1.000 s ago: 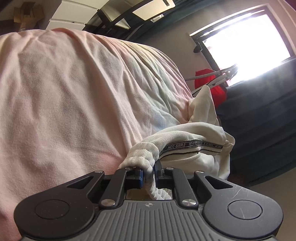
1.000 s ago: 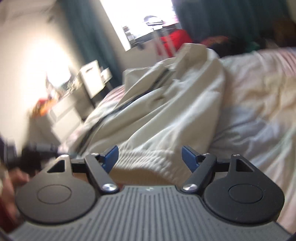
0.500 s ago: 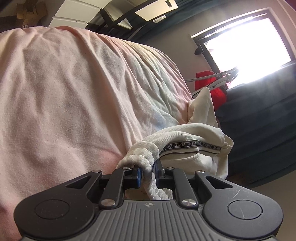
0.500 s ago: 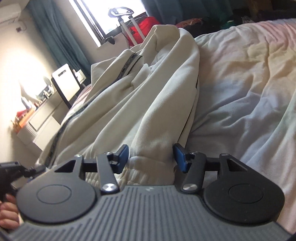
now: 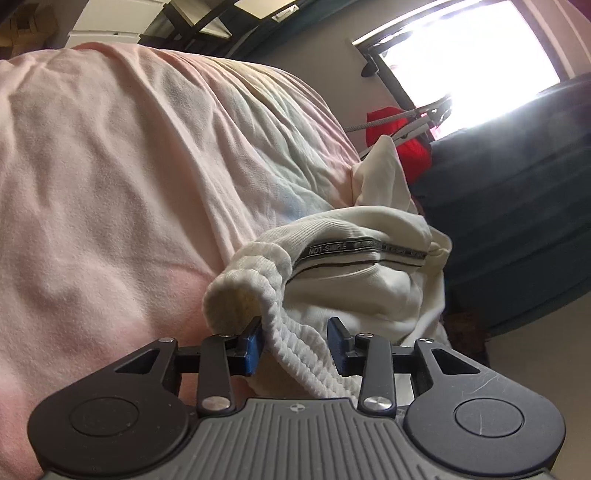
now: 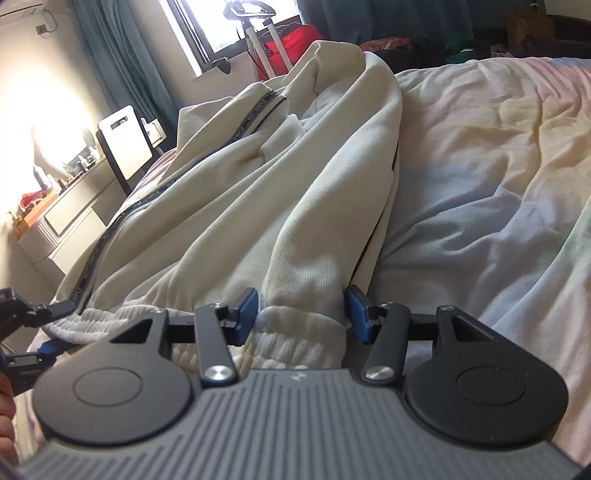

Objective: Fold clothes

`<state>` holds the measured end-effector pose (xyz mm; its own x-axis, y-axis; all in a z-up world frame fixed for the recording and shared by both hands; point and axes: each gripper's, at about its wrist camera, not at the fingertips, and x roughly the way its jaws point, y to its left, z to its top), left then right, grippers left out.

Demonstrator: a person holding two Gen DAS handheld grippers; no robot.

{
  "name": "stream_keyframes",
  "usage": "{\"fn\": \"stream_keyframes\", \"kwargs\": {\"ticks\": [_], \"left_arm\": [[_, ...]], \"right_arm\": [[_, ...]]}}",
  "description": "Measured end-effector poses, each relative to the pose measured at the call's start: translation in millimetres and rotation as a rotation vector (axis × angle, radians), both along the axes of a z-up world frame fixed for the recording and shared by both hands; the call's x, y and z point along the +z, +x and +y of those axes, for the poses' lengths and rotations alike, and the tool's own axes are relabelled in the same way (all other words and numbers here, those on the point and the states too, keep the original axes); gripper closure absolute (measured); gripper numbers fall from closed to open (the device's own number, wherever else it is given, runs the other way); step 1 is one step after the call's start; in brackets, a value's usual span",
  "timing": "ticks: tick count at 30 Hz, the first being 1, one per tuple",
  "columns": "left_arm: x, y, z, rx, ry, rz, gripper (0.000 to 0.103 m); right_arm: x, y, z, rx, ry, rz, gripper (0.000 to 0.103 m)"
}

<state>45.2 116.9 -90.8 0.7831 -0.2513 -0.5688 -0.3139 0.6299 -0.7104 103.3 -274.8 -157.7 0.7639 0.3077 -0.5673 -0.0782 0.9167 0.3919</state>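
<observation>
- Cream trousers (image 6: pixel 229 206) are lying rumpled along the left part of a pale pink bedsheet (image 6: pixel 480 155), with the ribbed waistband (image 6: pixel 295 339) nearest the right wrist camera and the legs running off toward the window (image 6: pixel 236 22).
- Right gripper (image 6: pixel 301 314) is sitting at the waistband with its jaws parted wide; a raised fold of cream cloth is standing between the blue pads (image 6: pixel 246 306), and nothing is being pinched.
- Left gripper (image 5: pixel 297 341) is resting at the other end of the same waistband (image 5: pixel 258 280), jaws apart; the ribbed edge is passing loosely through the gap, touching the left pad and clear of the right one.
- Black tape printed "NOT-SIMPLE" (image 5: pixel 362 249) is running along the side seam just past the waistband in the left wrist view.
- Left gripper (image 6: pixel 40 332) is also showing at the left edge of the right wrist view, blurred, beside the waistband.
- Bedsheet (image 5: pixel 129 184) is filling the left half of the left wrist view, creased.
- Something red (image 6: pixel 295 40) is sitting under the window, and dark teal curtains (image 6: pixel 122 48) are hanging beside it.
</observation>
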Motion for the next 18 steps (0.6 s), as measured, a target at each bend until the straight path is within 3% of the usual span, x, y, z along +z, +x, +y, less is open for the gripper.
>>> {"fn": "stream_keyframes", "kwargs": {"ticks": [3,5,7,11,16,18], "left_arm": [[-4,6,2,0.011,-0.02,-0.006,0.07],[-4,5,6,0.023,-0.029,-0.009,0.089],[-5,1,9,0.03,-0.051,-0.015,0.093],[-1,-14,13,0.04,-0.097,-0.027,0.094],[7,-23,14,0.056,-0.053,-0.014,0.094],[6,-22,18,0.084,-0.039,0.0,0.094]], "right_arm": [[1,-1,-6,-0.016,0.044,0.005,0.048],[1,-1,-12,-0.03,0.083,0.009,0.048],[3,-2,-20,-0.043,0.138,0.018,0.048],[11,-7,-45,-0.117,0.242,0.003,0.048],[6,-11,-76,-0.212,0.395,0.028,0.047],[-2,-7,-77,-0.199,0.441,0.063,0.047]]}}
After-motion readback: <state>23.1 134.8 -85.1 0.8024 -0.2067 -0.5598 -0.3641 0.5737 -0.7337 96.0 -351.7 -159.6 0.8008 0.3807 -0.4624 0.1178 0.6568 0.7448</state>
